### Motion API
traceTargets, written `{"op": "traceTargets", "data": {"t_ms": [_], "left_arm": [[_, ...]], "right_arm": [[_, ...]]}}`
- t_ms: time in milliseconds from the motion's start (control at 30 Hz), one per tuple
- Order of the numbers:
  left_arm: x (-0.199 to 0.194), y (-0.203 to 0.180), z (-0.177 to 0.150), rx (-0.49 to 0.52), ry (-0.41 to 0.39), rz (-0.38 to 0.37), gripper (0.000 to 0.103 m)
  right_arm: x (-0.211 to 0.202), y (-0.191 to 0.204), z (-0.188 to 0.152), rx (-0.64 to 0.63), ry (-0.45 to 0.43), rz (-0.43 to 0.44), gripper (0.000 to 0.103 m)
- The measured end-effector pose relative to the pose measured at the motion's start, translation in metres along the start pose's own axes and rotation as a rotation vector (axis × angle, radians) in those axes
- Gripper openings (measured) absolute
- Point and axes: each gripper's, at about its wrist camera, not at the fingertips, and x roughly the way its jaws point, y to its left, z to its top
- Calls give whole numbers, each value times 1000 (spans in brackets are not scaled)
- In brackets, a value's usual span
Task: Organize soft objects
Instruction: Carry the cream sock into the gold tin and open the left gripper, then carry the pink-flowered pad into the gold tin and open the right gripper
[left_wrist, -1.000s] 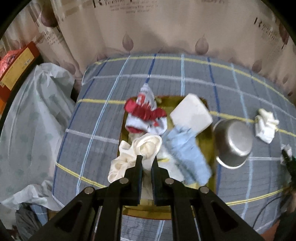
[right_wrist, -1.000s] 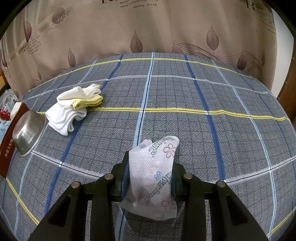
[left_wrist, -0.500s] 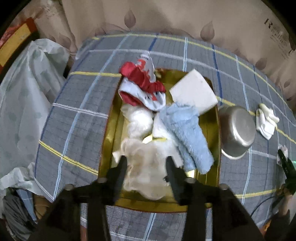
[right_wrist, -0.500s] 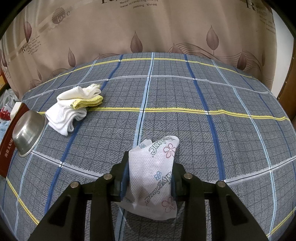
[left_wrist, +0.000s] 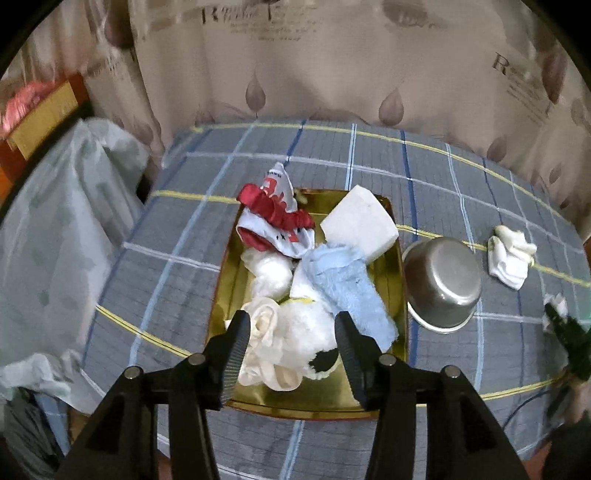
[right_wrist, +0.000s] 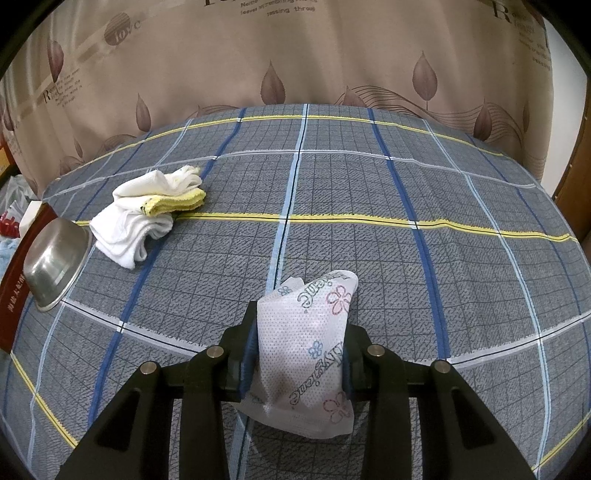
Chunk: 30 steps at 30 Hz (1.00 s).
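Left gripper (left_wrist: 291, 334) spread wide, holding nothing; cream cloth (left_wrist: 284, 343) lies between the fingers in the gold tray (left_wrist: 400, 295). Ahead of them: blue towel (left_wrist: 347, 288), red-and-white garment (left_wrist: 277, 221), white block (left_wrist: 360, 225). Most soft items look gathered.

Right gripper (right_wrist: 299, 341) clamped on a printed tissue pack (right_wrist: 310, 365), not yet in the tray. Left of its fingers, white-and-yellow socks (right_wrist: 147, 206) lie loose beyond the steel bowl (right_wrist: 53, 262). Only the left view shows the tray's contents; only the right shows the pack gripped.
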Motion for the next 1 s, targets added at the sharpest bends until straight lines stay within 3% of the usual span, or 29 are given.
{"op": "traceTargets", "data": {"t_ms": [200, 500, 700, 1000], "left_arm": [[-4, -5, -16, 50, -68, 93, 49], [-1, 8, -37, -8, -118, 129, 49], [-7, 22, -49, -65, -196, 185, 49], [-1, 39, -60, -127, -175, 175, 49]], "right_arm": [[0, -1, 0, 5, 0, 7, 34], [-2, 1, 0, -7, -4, -12, 30], [-5, 4, -2, -9, 0, -52, 28], [-22, 32, 3, -29, 2, -18, 27]]}}
